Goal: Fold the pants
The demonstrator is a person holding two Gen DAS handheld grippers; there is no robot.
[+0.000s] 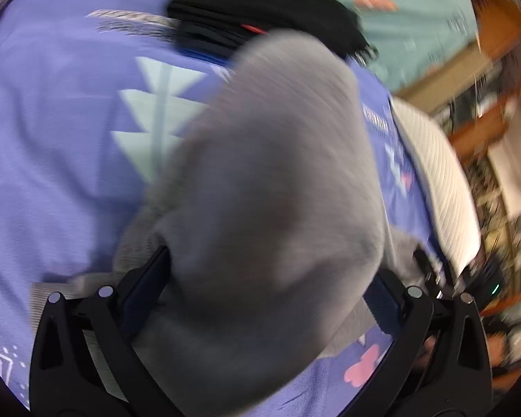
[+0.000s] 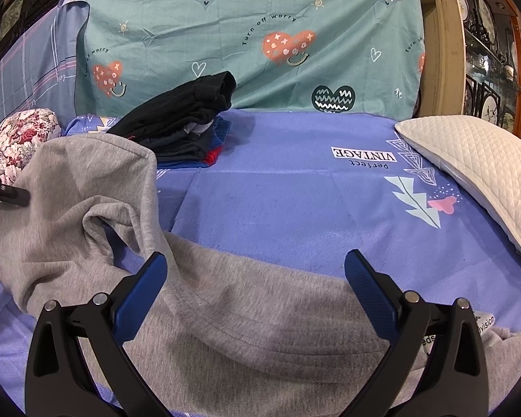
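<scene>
Grey sweatpants (image 2: 225, 312) lie on the blue bed sheet (image 2: 295, 191). My right gripper (image 2: 257, 278) is open above the waistband part, fingers apart, holding nothing. My left gripper (image 1: 267, 278) has its fingers wide apart with a raised fold of the grey pants (image 1: 278, 191) draped between them; the view is blurred. In the right wrist view the left gripper's fingertip (image 2: 15, 195) touches the lifted pant leg at the far left.
A stack of folded dark clothes (image 2: 184, 121) sits at the back of the bed. A white quilted pillow (image 2: 476, 160) lies at the right. A floral cushion (image 2: 24, 139) is at the left. A teal sheet (image 2: 243, 34) hangs behind.
</scene>
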